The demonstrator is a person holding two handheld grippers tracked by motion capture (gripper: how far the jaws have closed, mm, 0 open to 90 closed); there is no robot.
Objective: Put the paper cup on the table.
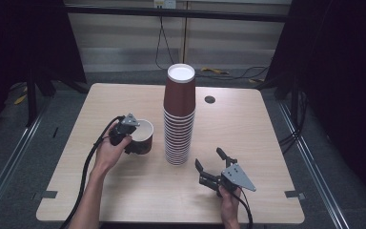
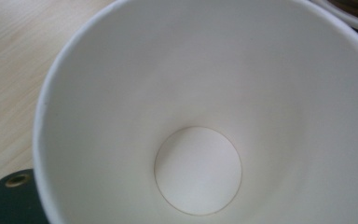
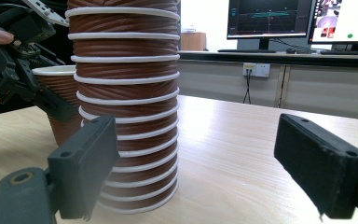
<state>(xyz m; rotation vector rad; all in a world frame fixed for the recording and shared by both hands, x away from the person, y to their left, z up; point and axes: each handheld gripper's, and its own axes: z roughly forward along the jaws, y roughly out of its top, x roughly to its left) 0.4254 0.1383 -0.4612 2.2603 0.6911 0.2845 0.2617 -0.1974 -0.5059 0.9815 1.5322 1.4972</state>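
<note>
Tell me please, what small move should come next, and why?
Probably the left gripper should let go of the single cup. The cup stands upright on the table left of the stack, already apart from it. The right gripper, jaws open, waits near the stack's base, seemingly ready for another cup.

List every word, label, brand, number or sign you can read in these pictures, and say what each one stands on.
No text can be read.
The brown paper cup and the stack of cups carry no print.
The monitors in the right gripper view show graphics too small and blurred to read.
The wall socket bears no legible marking.
</note>
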